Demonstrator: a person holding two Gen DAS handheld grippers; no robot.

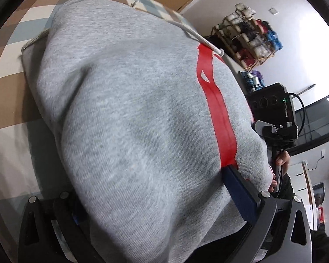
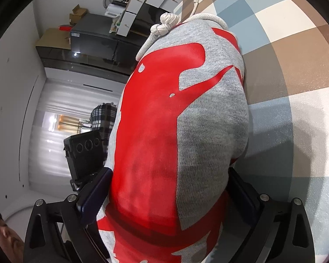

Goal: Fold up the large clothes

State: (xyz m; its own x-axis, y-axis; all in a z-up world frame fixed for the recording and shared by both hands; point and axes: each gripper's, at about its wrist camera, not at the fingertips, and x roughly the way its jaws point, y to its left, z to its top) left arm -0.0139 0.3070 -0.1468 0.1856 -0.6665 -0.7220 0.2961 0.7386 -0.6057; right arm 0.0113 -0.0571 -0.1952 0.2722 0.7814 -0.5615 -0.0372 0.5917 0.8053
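A grey hoodie (image 1: 125, 114) with a red print and a thick white drawcord (image 1: 195, 35) fills the left wrist view, bunched thickly between the fingers of my left gripper (image 1: 155, 188), which is shut on it. In the right wrist view the same hoodie (image 2: 208, 131) shows its large red print and a knotted cord end (image 2: 164, 24). My right gripper (image 2: 168, 188) is shut on a thick fold of it. The hoodie hangs over a checked brown, blue and white surface (image 2: 296, 43). The other gripper (image 1: 274, 114) shows to the right in the left view.
A rack of yarn spools (image 1: 250, 37) stands by the white wall. A dark cabinet (image 2: 94, 43) with cardboard boxes and white drawers (image 2: 142, 0) lies beyond the checked surface. A person's face (image 2: 2, 230) is at the lower left.
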